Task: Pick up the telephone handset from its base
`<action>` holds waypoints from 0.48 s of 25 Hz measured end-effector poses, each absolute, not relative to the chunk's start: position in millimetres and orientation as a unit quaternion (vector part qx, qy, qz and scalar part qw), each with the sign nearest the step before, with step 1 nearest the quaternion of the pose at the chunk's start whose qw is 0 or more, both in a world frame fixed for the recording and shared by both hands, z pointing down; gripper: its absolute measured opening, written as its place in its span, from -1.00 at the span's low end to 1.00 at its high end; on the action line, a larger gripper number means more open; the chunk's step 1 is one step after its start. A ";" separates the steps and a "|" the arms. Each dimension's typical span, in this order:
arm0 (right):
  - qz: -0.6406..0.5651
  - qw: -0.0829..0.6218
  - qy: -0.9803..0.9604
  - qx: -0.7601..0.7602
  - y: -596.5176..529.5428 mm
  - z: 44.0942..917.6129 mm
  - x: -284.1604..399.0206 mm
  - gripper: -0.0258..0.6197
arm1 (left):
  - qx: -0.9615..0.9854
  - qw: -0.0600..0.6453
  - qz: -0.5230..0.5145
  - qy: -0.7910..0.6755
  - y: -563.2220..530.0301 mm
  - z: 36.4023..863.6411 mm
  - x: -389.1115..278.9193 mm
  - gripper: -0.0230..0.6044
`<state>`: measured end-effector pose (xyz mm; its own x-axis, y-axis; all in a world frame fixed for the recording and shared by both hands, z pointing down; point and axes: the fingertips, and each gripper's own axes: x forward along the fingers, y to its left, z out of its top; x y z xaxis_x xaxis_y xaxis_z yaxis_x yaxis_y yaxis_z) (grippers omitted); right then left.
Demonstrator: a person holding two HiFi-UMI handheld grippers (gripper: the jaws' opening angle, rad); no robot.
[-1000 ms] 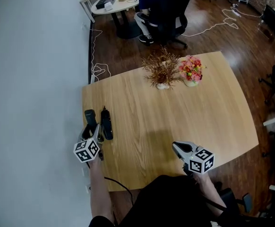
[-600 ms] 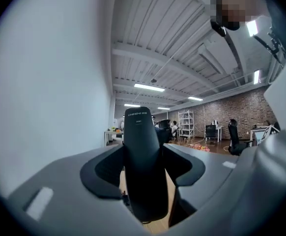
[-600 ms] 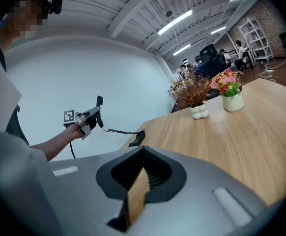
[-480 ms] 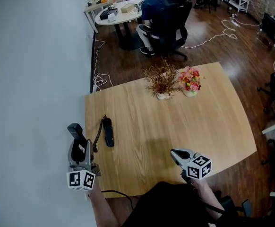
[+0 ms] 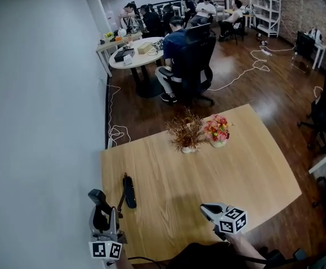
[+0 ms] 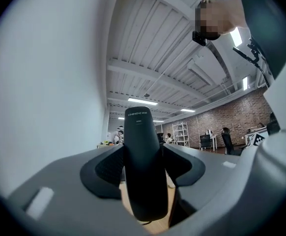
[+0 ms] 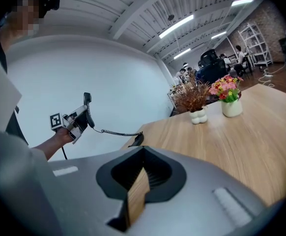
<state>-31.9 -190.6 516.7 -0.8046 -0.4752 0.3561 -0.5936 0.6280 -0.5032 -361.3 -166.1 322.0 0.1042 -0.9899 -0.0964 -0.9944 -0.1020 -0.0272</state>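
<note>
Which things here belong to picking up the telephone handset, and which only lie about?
For the job: handset, left gripper shut on it, coiled cord, base.
Only lying about: dried plant, flower pot, right gripper, shut and empty.

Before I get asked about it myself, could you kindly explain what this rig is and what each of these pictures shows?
There is no robot here: a person holds a two-jaw gripper in each hand. The wide picture comes from a camera on the person's head, looking down at a wooden table. The other two come from cameras riding on the grippers, looking along their jaws. The left gripper is closed on a black telephone handset, held up in the air. A coiled cord runs from it to the base, which lies on the table. The right gripper is shut and empty, above the table. Two small pots, one of dried stems and one of pink flowers, stand at the far side.
</note>
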 end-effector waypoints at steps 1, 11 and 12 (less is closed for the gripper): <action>0.309 0.094 -0.898 0.299 -192.5 515.1 -31.5 -0.91 | -0.743 0.041 0.029 0.667 -167.3 322.7 -360.3 -0.11; 0.282 0.095 -0.907 0.296 -195.8 506.1 -36.2 -0.91 | -0.756 0.032 0.037 0.653 -167.9 333.2 -357.5 -0.11; 0.280 0.095 -0.908 0.297 -196.4 505.4 -37.3 -0.91 | -0.756 0.035 0.038 0.652 -168.5 332.3 -359.2 -0.11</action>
